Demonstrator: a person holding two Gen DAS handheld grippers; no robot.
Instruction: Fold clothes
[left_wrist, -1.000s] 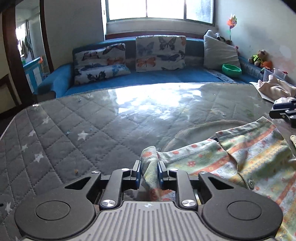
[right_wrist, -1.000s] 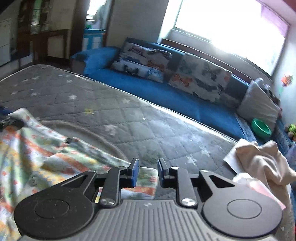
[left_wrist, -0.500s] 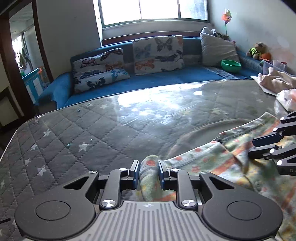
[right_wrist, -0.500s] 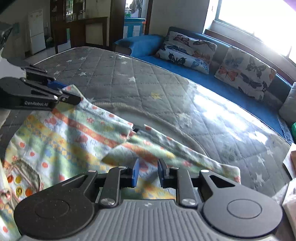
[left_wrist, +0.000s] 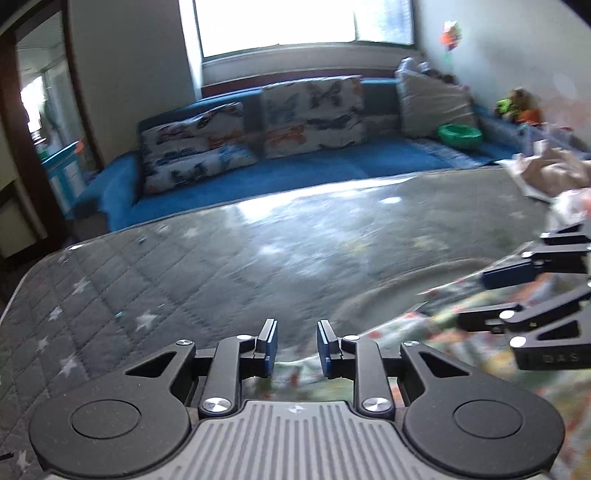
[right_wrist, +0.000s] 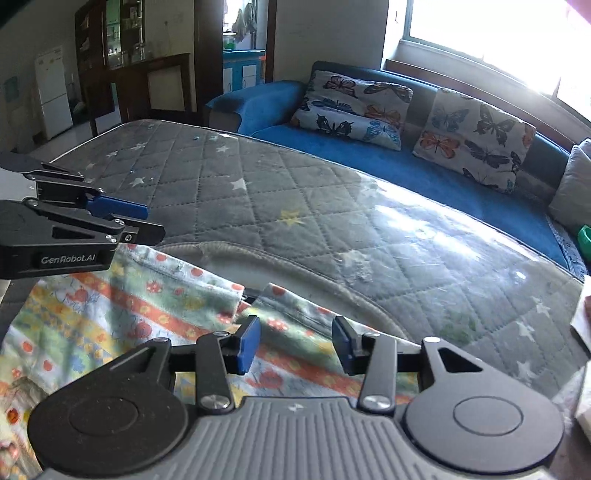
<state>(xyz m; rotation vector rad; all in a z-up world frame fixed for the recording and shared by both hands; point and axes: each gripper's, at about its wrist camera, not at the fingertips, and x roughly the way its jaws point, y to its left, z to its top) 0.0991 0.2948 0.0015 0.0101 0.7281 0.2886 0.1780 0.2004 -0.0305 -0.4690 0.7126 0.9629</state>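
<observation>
Right now we hold our right gripper (right_wrist: 295, 345) low over the patterned shirt (right_wrist: 122, 314), and its jaws are opening; the blue pads stand apart with the cloth lying flat beneath the gap, neither pad pressing on it. Our left gripper (left_wrist: 295, 349) is released too: its pads are parted with nothing between them, and only the shirt's near edge (left_wrist: 424, 339) shows below and to the right of them, blurred.

The shirt, banded in orange, yellow and green, lies spread on the grey quilted mattress (right_wrist: 280, 192), collar toward the far side, just this side of a curved raised seam in the quilting. From the right wrist view we see the left gripper over the shirt's left edge; from the left wrist view the right gripper juts in at the right over the cloth.

Farther off, a pale crumpled garment (left_wrist: 554, 177) sits on the mattress's right corner. Beyond the mattress runs a blue sofa (right_wrist: 436, 181) with butterfly cushions (right_wrist: 476, 136), a green bowl (left_wrist: 460, 136) at its end, under a bright window (left_wrist: 277, 26).
</observation>
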